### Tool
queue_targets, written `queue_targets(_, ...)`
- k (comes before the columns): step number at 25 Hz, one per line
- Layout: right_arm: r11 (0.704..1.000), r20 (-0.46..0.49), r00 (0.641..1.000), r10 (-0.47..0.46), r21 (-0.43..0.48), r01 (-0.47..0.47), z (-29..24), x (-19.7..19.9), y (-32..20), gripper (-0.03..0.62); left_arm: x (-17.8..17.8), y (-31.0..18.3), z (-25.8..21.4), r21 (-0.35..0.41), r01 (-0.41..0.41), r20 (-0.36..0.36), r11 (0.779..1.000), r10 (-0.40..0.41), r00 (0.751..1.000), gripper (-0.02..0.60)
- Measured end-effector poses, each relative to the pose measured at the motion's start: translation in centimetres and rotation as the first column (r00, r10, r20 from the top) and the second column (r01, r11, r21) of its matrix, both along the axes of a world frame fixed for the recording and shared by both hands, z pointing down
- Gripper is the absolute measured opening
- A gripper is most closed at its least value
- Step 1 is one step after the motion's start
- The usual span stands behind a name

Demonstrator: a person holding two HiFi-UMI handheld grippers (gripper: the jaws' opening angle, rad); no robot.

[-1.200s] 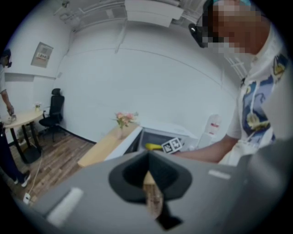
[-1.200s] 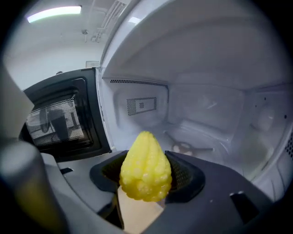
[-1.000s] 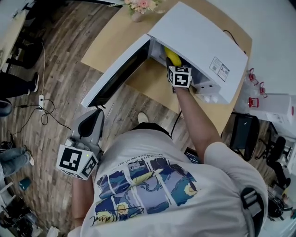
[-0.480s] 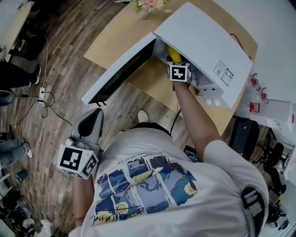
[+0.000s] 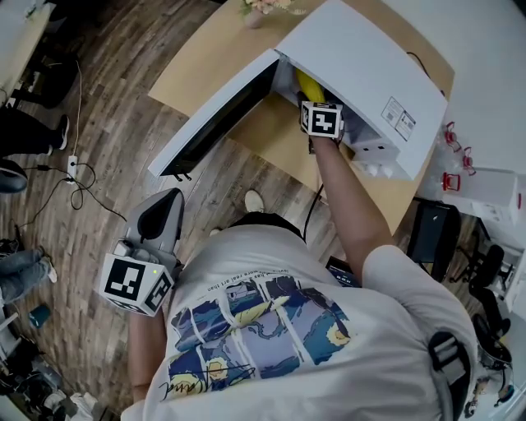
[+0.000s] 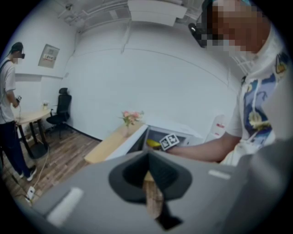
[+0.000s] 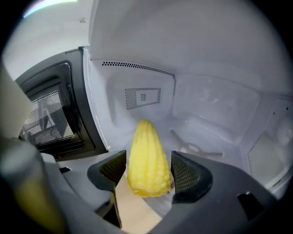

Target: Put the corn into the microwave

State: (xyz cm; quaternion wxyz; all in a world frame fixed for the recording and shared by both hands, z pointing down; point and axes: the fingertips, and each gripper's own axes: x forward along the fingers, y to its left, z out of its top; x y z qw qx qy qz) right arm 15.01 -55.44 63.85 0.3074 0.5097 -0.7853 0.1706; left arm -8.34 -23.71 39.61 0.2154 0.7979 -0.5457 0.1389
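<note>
Inside the open white microwave (image 5: pixel 362 74) at the wooden worktop's (image 5: pixel 197 70) right edge, the right gripper (image 7: pixel 149 169) is opening its jaws, the yellow corn cob (image 7: pixel 146 153) between them within the cavity. The left gripper (image 6: pixel 147 160), pressed together and empty, hangs off the worktop's near edge.

in the head view the microwave (image 5: pixel 362 62) roof is hiding most of the corn (image 5: pixel 305 82) and the front of the right gripper (image 7: pixel 149 170), whose jaws are opening with the corn between them. the sticker (image 5: pixel 400 117) print is showing too small to read, and the flowers (image 5: pixel 265 6) are running off the top edge. the left gripper (image 6: pixel 149 160) is blurring close to its own lens.
</note>
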Motion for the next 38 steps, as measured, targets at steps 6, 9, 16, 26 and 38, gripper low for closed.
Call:
queue_targets(6,0.999,0.002,0.999,0.050,0.019,-0.050,-1.0,1.4,2.3,0.270,-0.6,1.7,0.0,0.010,-0.033,-0.015,0.999,0.033,0.999,0.009)
queue_targets(9,0.997,0.004,0.998,0.070,0.027,-0.070,-1.5,2.0,3.9,0.270,-0.6,2.6,-0.1,0.019,-0.061,-0.020,0.998,0.062,0.998,0.009)
queue_targets(16,0.995,0.020,0.995,0.095,0.021,-0.096,-2.6,2.5,9.2,0.270,-1.4,5.2,-0.2,0.035,-0.122,-0.037,0.992,0.123,0.992,0.009)
queue_targets(26,0.997,0.055,0.996,0.071,0.010,-0.072,-4.3,0.7,18.6,0.268,-2.6,9.3,-0.4,0.071,-0.206,-0.043,0.976,0.209,0.977,0.009)
queue_targets(38,0.999,0.092,0.995,-0.022,0.026,0.020,-7.2,-3.2,31.8,0.057,-4.6,15.8,1.2,0.068,-0.257,-0.062,0.964,0.261,0.963,0.009)
